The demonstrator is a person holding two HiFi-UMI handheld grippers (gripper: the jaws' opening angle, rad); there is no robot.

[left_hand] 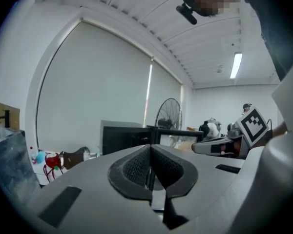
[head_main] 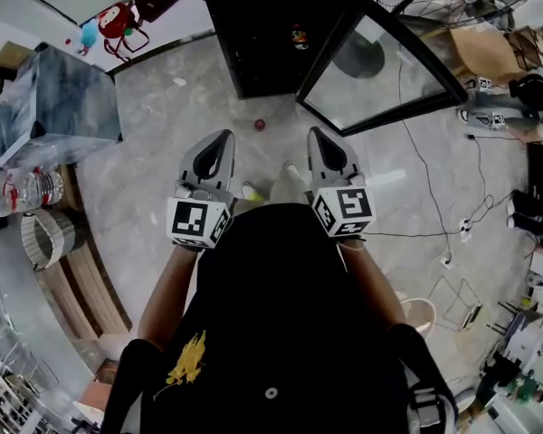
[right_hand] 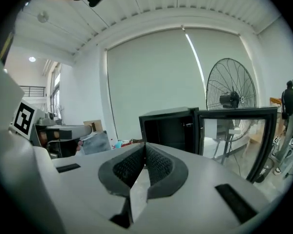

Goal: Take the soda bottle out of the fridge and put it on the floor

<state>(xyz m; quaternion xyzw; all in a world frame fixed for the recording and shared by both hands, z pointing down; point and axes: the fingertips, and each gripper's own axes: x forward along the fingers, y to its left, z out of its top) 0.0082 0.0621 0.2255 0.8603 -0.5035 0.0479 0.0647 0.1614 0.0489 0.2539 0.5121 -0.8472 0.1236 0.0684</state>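
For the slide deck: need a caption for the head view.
Left gripper and right gripper, shut and empty, face a fridge with its glass door open.

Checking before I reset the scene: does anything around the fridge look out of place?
The fridge has its door swung wide open. A small red thing lies loose on the floor just in front of it, too small to identify. Nothing looks spilled or broken.
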